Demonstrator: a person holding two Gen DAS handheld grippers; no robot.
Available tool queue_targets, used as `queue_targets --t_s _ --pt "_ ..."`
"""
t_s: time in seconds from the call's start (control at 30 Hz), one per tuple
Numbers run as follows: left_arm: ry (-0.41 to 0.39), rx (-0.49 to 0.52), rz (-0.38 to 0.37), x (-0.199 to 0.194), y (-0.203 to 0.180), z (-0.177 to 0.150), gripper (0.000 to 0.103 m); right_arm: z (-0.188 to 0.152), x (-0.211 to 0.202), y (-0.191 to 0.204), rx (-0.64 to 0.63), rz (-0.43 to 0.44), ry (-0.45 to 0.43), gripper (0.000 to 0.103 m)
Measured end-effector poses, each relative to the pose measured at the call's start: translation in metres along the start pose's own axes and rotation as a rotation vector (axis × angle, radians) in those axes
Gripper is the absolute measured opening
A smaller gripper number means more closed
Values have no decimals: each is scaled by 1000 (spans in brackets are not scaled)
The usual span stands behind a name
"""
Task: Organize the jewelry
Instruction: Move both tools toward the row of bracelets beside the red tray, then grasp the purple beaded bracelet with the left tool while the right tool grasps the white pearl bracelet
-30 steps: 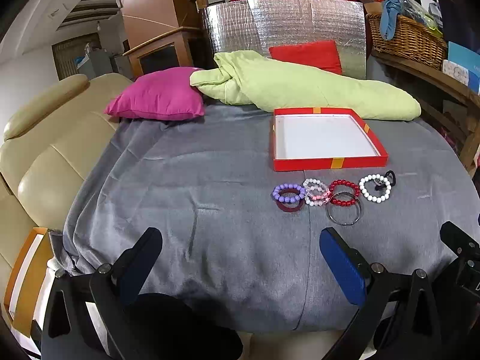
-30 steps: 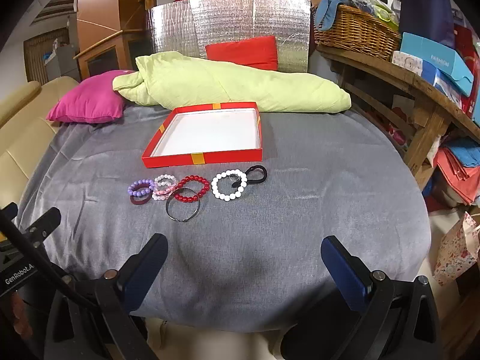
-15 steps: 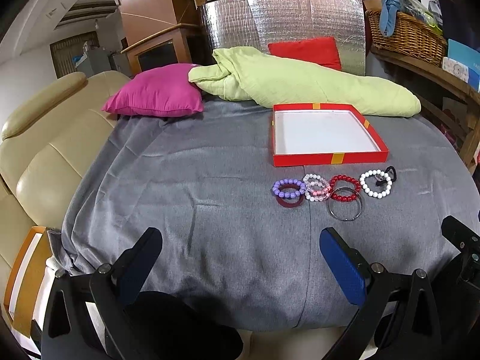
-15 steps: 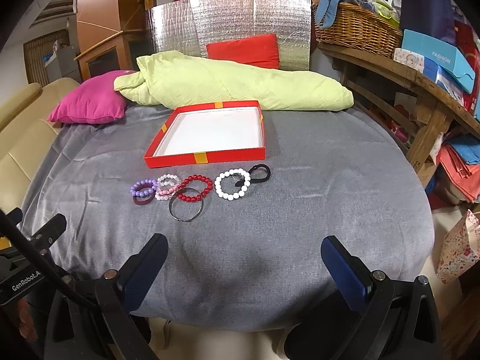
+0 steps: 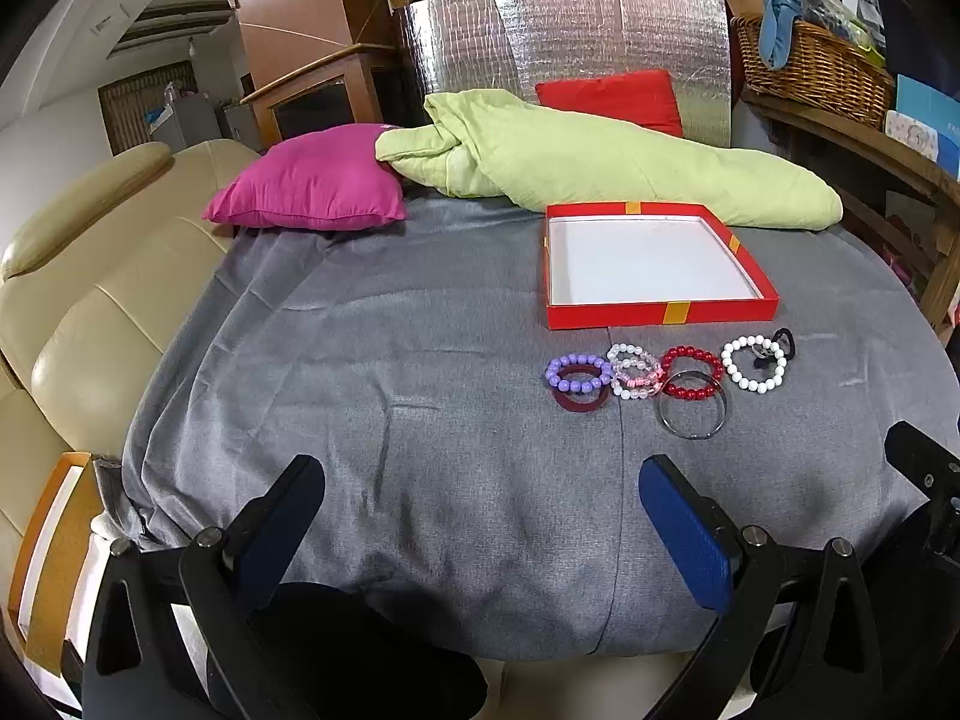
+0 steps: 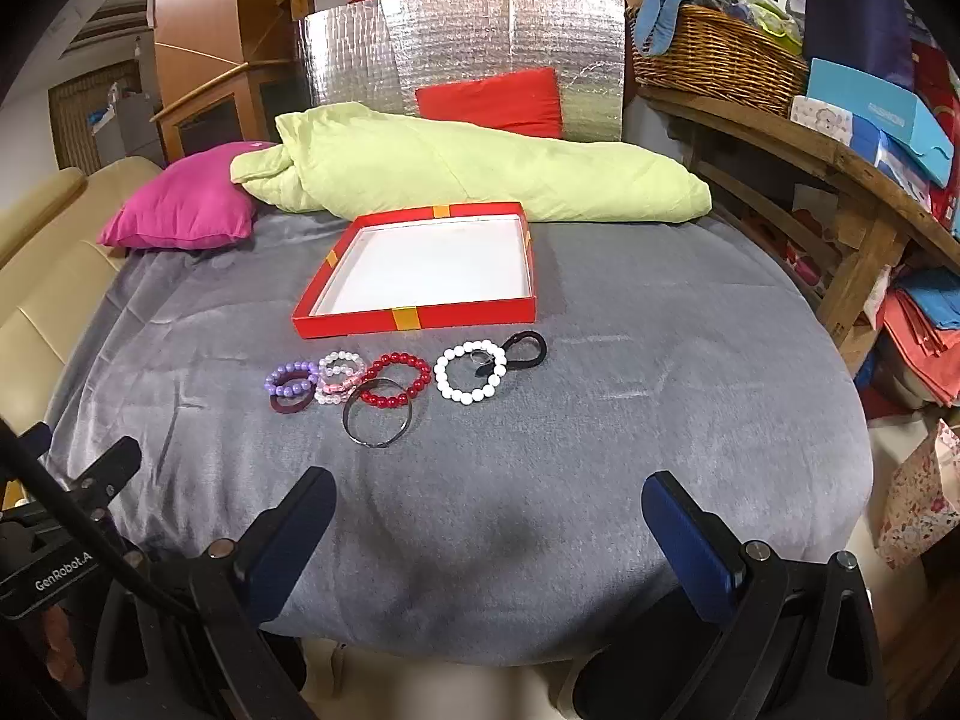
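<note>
A shallow red box (image 5: pixel 630 317) with a white floor lies open on the grey cloth; the right wrist view shows the box (image 6: pixel 456 315) too. In front of it is a row of bracelets: purple beads (image 5: pixel 577 384) over a maroon band (image 5: pixel 579 405), pink beads (image 5: pixel 635 371), red beads (image 5: pixel 690 391), a metal bangle (image 5: pixel 690 435), white beads (image 5: pixel 750 384) and a black hair tie (image 5: pixel 786 341). My left gripper (image 5: pixel 480 471) is open, well short of the row. My right gripper (image 6: pixel 487 483) is open and holds nothing, nearer than the bangle (image 6: pixel 377 444) and white beads (image 6: pixel 462 396).
A lime quilt (image 5: pixel 600 162) and a magenta cushion (image 5: pixel 312 186) lie behind the box. A beige sofa (image 5: pixel 90 276) is on the left. A wooden shelf (image 6: pixel 840 144) with a wicker basket (image 6: pixel 714 60) runs along the right.
Both views have shifted slightly, so the box and bracelets sit a little higher in frame. Nothing on the cloth has moved and both grippers have stayed open.
</note>
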State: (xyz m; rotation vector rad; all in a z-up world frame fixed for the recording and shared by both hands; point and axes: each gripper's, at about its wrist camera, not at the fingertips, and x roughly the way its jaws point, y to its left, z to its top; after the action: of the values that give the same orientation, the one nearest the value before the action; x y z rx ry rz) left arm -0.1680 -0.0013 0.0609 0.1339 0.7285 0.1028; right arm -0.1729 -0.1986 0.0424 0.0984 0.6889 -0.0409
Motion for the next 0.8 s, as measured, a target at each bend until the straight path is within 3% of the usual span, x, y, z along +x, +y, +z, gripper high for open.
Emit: queue_targets --t_s 0.57,0.8 --pt "29 17 4 17 -6 -2 103 4 15 4 -9 14 13 103" --pt "57 27 2 39 -6 1 103 13 40 -14 20 36 32 103"
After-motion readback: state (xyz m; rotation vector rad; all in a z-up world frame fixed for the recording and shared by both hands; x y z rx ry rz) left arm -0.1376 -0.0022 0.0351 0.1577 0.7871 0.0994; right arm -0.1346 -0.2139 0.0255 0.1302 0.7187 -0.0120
